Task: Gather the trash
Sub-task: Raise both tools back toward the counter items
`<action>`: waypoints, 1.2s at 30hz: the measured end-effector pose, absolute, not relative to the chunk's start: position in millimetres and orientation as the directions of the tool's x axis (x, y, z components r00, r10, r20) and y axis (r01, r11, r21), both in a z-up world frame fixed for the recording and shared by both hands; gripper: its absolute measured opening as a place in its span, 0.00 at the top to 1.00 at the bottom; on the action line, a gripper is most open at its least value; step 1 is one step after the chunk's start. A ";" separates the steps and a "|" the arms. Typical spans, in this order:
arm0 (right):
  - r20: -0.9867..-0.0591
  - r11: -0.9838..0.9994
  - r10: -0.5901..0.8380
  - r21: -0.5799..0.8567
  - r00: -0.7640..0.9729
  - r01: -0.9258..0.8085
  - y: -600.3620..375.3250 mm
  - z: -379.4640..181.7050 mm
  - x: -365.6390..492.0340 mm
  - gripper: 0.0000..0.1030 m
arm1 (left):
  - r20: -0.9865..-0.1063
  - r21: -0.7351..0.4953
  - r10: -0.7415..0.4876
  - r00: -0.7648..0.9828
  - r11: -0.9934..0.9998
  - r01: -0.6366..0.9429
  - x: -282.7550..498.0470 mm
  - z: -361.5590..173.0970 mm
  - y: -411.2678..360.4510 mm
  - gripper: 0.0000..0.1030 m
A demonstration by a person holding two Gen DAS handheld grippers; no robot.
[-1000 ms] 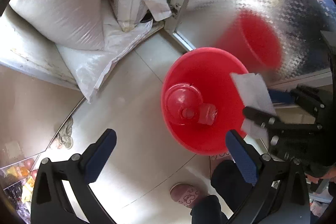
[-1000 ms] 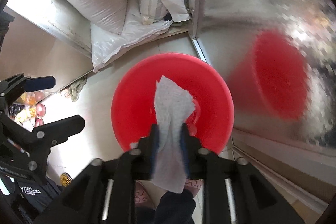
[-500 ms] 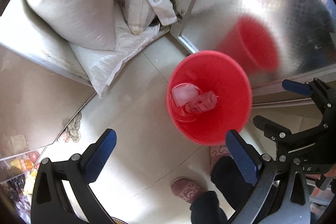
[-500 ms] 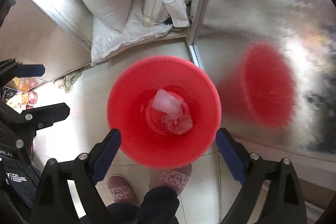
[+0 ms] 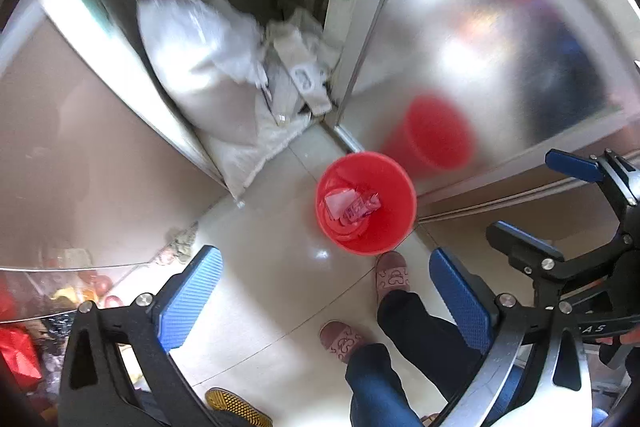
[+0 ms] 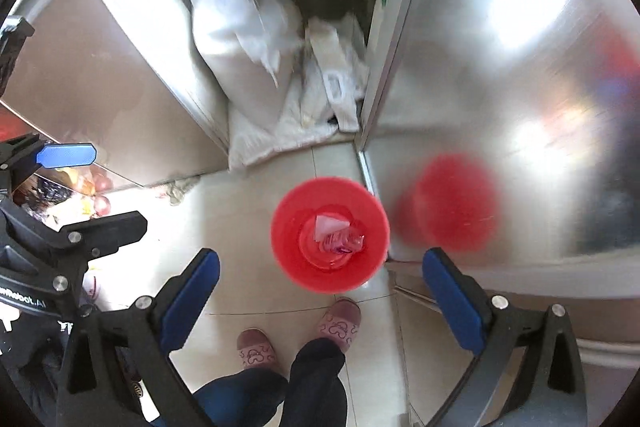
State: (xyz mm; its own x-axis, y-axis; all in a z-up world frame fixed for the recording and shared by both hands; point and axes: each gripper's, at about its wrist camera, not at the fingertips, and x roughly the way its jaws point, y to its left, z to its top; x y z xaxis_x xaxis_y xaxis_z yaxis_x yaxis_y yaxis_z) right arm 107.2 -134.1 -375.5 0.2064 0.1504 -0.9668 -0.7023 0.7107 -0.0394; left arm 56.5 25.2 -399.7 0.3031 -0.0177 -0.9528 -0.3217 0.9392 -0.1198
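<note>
We take the red bin [image 6: 372, 227] as our landmark; it stands upright on the pale tiled floor [image 6: 236, 227], just beside the foot of a shiny metal panel [image 6: 500, 67] that carries a blurred red reflection of it. Inside the bin, at its bottom, lie a white tissue [image 6: 326, 225] and a crumpled pink wrapper [image 6: 344, 241], touching one another. We find the right gripper [image 6: 320, 301] well above the bin and on its near side, pointing steeply down; its jaws have just been opening and now stand wide apart with nothing between them. The left gripper [image 5: 326, 299] hangs likewise above the bin, to its left as the person stands, its blue pads [image 5: 190, 297] spread wide and bare. Each gripper shows at the edge of the other's view. Just below the bin in both views we note two pink slippers [image 6: 340, 319] and dark trouser legs [image 6: 316, 379], the right slipper nearly touching the bin's rim. Beyond the bin, in the corner past the panel's edge, white sacks [image 6: 240, 39] are piled against the wall, blurred. Left of the bin, near the wall, a small crumpled rag [image 6: 180, 189] lies on the floor.
</note>
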 end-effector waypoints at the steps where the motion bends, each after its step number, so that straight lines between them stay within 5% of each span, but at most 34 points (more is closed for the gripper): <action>1: -0.965 0.711 0.154 -0.043 0.215 -0.702 -134.3 -356.9 102.1 0.02 | -0.950 -0.113 -0.007 0.314 0.941 -0.321 51.9 -378.3 22.5 0.00; 10: -0.924 0.729 0.203 -0.079 0.325 -0.680 -151.3 -194.7 75.4 0.02 | -0.899 -0.107 0.035 0.436 0.949 -0.298 21.2 -222.8 1.5 0.00; 17: -0.880 0.769 0.236 -0.091 0.413 -0.633 -174.1 -126.5 72.5 0.02 | -0.849 -0.062 0.066 0.525 0.973 -0.222 25.9 -146.0 -20.9 0.00; 36: -0.817 0.821 0.295 -0.049 0.496 -0.568 -184.5 -53.4 160.7 0.02 | -0.806 -0.074 0.020 0.591 0.988 -0.134 142.3 -70.9 -15.6 0.00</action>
